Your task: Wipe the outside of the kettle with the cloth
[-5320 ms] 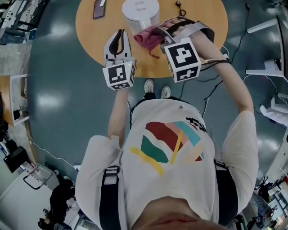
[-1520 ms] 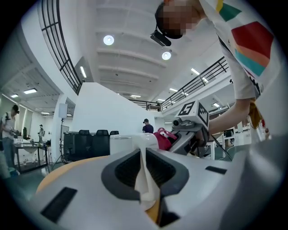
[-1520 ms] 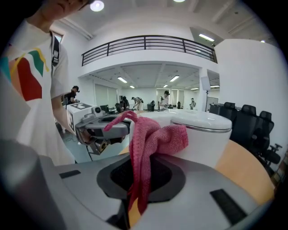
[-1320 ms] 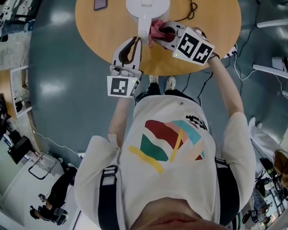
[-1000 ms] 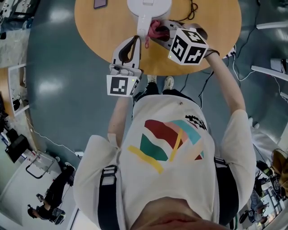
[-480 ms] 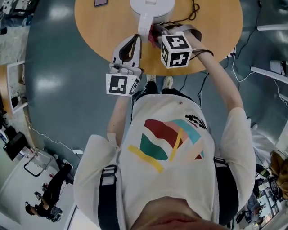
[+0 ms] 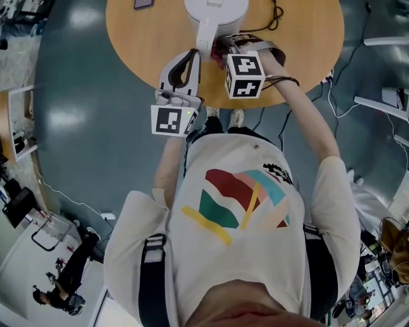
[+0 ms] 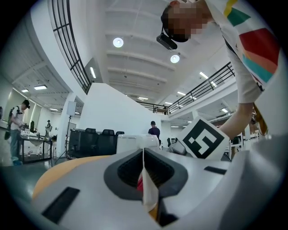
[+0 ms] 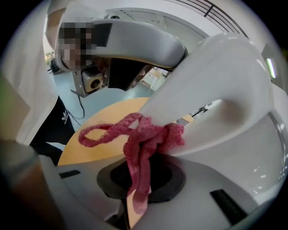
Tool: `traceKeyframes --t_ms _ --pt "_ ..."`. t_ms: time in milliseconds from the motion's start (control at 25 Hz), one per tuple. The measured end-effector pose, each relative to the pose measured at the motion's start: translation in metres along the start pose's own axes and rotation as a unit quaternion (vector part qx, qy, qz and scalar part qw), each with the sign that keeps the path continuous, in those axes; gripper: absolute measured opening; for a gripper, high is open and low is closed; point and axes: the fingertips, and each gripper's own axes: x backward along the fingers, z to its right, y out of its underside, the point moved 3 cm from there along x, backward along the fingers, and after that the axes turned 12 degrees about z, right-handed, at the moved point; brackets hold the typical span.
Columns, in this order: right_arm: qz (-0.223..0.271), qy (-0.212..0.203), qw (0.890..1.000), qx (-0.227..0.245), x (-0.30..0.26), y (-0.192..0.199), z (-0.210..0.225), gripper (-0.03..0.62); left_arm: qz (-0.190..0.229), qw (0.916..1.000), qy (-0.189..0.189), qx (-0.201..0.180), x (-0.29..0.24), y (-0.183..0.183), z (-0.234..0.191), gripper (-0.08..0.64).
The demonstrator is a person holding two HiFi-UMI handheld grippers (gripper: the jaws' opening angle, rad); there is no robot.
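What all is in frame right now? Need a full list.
white plastic kettle: 1, white, far side of the table, handle toward the person
pink knitted cloth: 1, pink, pinched in the right tool, against the kettle handle
round wooden table: 1, orange-tan, top of head view
dark flat phone: 1, dark, on the table left of the kettle
black cable: 1, black, on the table right of the kettle
bystanders: at least 2, dark clothes, far background in left gripper view
left tool: 1, pale grey, jaws together, beside the handle
right tool: 1, pale grey, shut on the cloth
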Motion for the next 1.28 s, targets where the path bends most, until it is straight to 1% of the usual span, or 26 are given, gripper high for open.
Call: traceKeyframes --t_ms 200,320,400,480,520,600,680,760,800,840,920,960,1040,1160,1240,1280 --pt "-0.008 0.044 0.998 -0.033 0.005 -0.001 -0.001 0.038 -0.008 0.9999 0.004 -0.007 0.003 -0.005 -0.001 0.044" --pt "-0.024 0.051 0.998 -0.043 0.012 0.005 -0.006 0.038 -0.011 0.9999 -0.002 -0.011 0.009 -0.009 -0.002 0.044" --pt "-0.043 0.055 0.996 -0.053 0.017 0.016 -0.010 0.038 -0.012 0.9998 -0.002 -0.012 0.012 -0.010 -0.001 0.044" --pt "-0.053 0.069 0.993 -0.078 0.025 0.030 -0.014 0.038 -0.013 0.9998 -0.002 -0.013 0.015 -0.011 0.001 0.044" --pt "-0.051 0.079 0.991 -0.100 0.030 0.035 -0.015 0.038 -0.012 0.9998 -0.002 -0.014 0.016 -0.011 0.002 0.044" --pt "-0.031 0.104 0.982 -0.157 0.046 0.040 -0.014 0.038 -0.006 0.9999 0.001 -0.015 0.015 -0.015 0.005 0.046" --pt "0.000 0.132 0.967 -0.216 0.063 0.039 -0.010 0.038 0.001 0.9999 0.008 -0.015 0.014 -0.021 0.009 0.046" --pt "0.029 0.160 0.952 -0.258 0.082 0.035 -0.005 0.038 0.006 0.9998 0.017 -0.011 0.012 -0.025 0.014 0.048" --pt "0.040 0.174 0.946 -0.270 0.090 0.033 -0.003 0.038 0.007 0.9997 0.020 -0.008 0.011 -0.026 0.017 0.072" --pt "0.049 0.186 0.941 -0.278 0.098 0.031 -0.001 0.038 0.006 0.9998 0.020 -0.006 0.008 -0.027 0.019 0.119" --pt "0.058 0.205 0.936 -0.281 0.112 0.028 0.000 0.038 -0.003 1.0000 0.007 -0.005 0.003 -0.024 0.022 0.230" --pt "0.061 0.211 0.935 -0.279 0.118 0.026 0.000 0.038 -0.010 0.9999 -0.002 -0.005 0.000 -0.021 0.023 0.259" --pt "0.064 0.219 0.934 -0.275 0.127 0.023 -0.003 0.038 -0.032 0.9993 -0.018 -0.009 -0.006 -0.014 0.024 0.264" --pt "0.064 0.229 0.931 -0.276 0.135 0.023 -0.008 0.038 -0.062 0.9970 -0.032 -0.032 -0.012 -0.005 0.021 0.264" --pt "0.063 0.232 0.930 -0.279 0.138 0.026 -0.010 0.038 -0.070 0.9954 -0.039 -0.053 -0.012 -0.004 0.015 0.263" --pt "0.062 0.232 0.930 -0.280 0.139 0.028 -0.010 0.038 -0.070 0.9950 -0.036 -0.062 -0.012 -0.005 0.014 0.263"
